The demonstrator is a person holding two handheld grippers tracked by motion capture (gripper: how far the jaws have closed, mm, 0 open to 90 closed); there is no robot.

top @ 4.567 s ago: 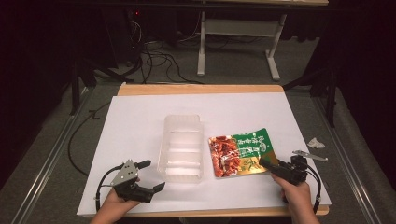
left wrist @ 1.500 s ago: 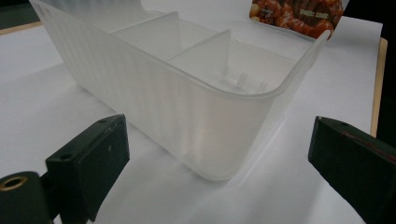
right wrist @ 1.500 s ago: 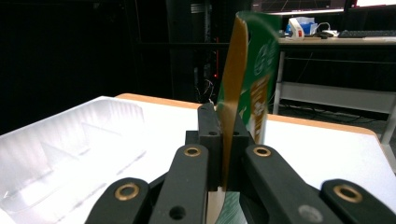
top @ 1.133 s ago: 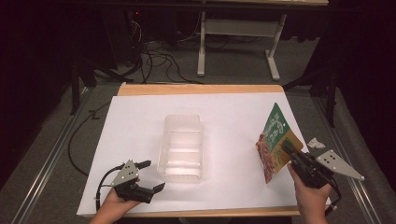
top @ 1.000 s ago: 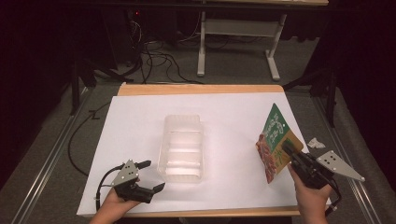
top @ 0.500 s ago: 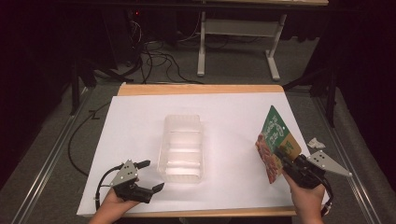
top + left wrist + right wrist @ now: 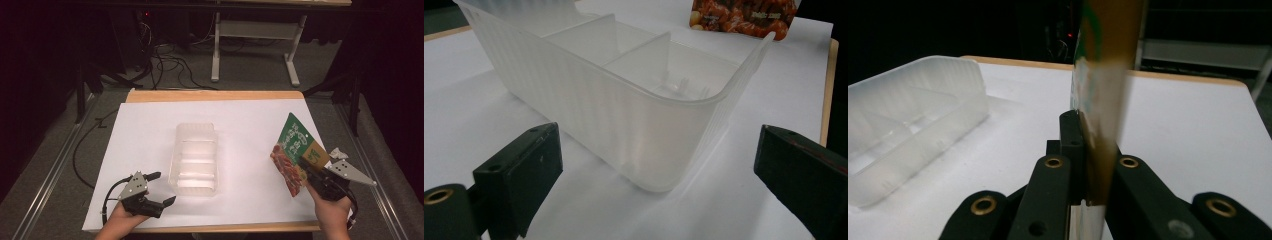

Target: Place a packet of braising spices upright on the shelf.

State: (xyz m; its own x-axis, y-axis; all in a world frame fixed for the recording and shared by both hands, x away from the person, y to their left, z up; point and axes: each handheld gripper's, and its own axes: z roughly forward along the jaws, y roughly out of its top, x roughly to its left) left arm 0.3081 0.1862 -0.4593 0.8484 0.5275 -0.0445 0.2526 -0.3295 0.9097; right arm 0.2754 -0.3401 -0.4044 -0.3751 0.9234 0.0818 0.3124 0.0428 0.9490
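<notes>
A clear plastic tray (image 7: 195,128) with several compartments lies in the middle of the white sheet. My left gripper (image 7: 165,187) rests open at the tray's near left corner, with the tray wall (image 7: 589,110) just ahead of its spread jaws (image 7: 659,195). A green and red food pouch (image 7: 292,150) stands on edge above the table's right side. My right gripper (image 7: 307,172) is shut on its lower edge. Its jaws have just been closing with the pouch (image 7: 1103,75) between them (image 7: 1088,135). The pouch (image 7: 744,17) also shows beyond the tray, and the tray (image 7: 913,100) lies left of the pouch.
The white sheet (image 7: 250,120) covers a wooden table (image 7: 215,95). A small crumpled white scrap (image 7: 337,152) lies near the right edge. Beyond the table are cables and a desk frame (image 7: 255,30) on the dark floor.
The pouch, which lay flat beside the tray several seconds ago, now stands upright in the right gripper. Over the last second that hand shifted slightly toward me. The left gripper has not moved.
</notes>
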